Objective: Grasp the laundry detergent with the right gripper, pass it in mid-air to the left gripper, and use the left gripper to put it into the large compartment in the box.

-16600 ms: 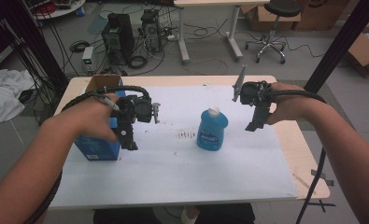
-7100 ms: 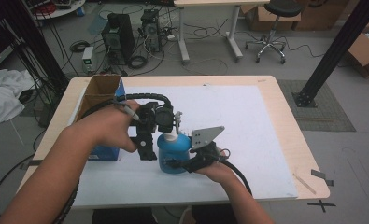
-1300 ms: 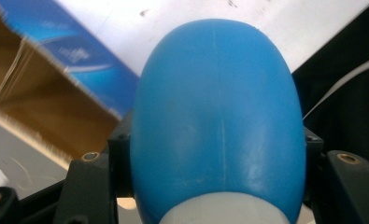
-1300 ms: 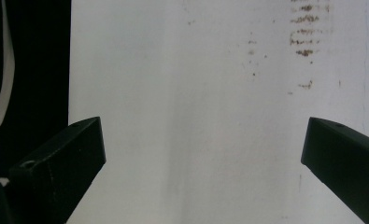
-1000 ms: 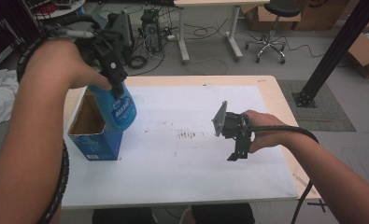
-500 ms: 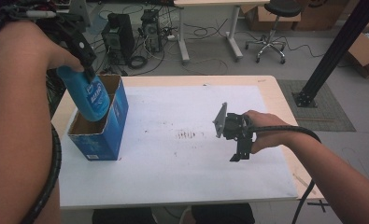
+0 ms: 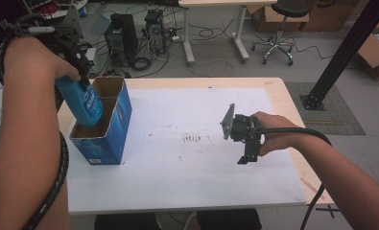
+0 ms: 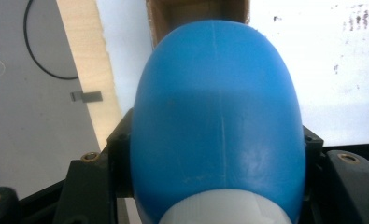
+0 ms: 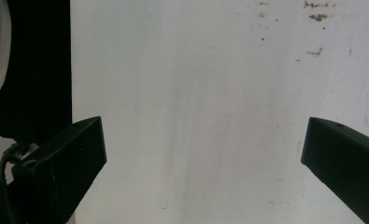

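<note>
A blue bottle (image 7: 85, 104) with a white cap hangs tilted over the open top of a blue cardboard box (image 7: 115, 125) at the table's left, its base dipping into the opening. My left gripper (image 7: 81, 79) is shut on the bottle's upper end. In the left gripper view the bottle (image 8: 215, 116) sits between the two black jaws, with the box's brown inside (image 8: 196, 9) beyond it. My right gripper (image 7: 245, 158) points down over the white table cover (image 7: 187, 163) at the right, open. Nothing lies between its jaws in the right gripper view (image 9: 203, 154).
Small dark stains (image 7: 192, 139) mark the middle of the cover. The wooden table edge (image 7: 292, 110) runs along the right. Behind the table stand computer towers (image 7: 122, 36), a swivel chair (image 7: 278, 28) and a black post (image 7: 340, 52).
My left hand has carried the bottle leftward and down, from beside the box to over its opening. The right gripper has kept still.
</note>
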The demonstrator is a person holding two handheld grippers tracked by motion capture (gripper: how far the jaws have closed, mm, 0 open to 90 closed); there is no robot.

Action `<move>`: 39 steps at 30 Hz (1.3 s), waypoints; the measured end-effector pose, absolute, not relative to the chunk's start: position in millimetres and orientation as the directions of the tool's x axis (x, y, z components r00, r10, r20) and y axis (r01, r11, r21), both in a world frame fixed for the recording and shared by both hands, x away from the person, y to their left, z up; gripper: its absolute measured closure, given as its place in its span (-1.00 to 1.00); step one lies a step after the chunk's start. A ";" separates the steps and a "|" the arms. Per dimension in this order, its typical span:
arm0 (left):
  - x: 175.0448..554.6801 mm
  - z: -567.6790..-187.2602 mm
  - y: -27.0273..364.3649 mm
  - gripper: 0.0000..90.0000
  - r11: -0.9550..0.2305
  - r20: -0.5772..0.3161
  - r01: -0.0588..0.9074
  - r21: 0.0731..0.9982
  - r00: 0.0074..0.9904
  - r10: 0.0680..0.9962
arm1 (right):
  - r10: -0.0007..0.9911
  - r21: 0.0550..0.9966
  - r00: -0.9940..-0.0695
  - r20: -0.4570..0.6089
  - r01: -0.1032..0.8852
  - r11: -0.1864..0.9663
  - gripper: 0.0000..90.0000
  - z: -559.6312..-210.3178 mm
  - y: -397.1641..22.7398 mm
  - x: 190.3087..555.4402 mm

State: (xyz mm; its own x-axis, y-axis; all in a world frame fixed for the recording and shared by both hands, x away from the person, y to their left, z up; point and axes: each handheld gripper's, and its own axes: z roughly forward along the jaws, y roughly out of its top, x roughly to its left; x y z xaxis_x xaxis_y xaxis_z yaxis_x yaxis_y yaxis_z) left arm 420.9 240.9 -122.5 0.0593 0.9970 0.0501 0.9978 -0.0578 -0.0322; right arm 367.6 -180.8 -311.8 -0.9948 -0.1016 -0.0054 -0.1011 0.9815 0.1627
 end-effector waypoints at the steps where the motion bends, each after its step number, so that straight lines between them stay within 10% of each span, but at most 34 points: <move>1: 421.6 -125.5 241.2 -0.14 -0.055 0.048 0.998 -0.032 0.056 0.997 | -0.101 0.165 -0.995 -0.005 -0.100 0.981 -1.00 -311.7 -181.2 367.6; 39: 439.3 -254.5 244.5 -0.14 -0.058 0.040 0.993 -0.104 0.062 0.997 | -0.087 0.159 -0.996 0.018 -0.083 0.984 -1.00 -320.5 -188.3 366.3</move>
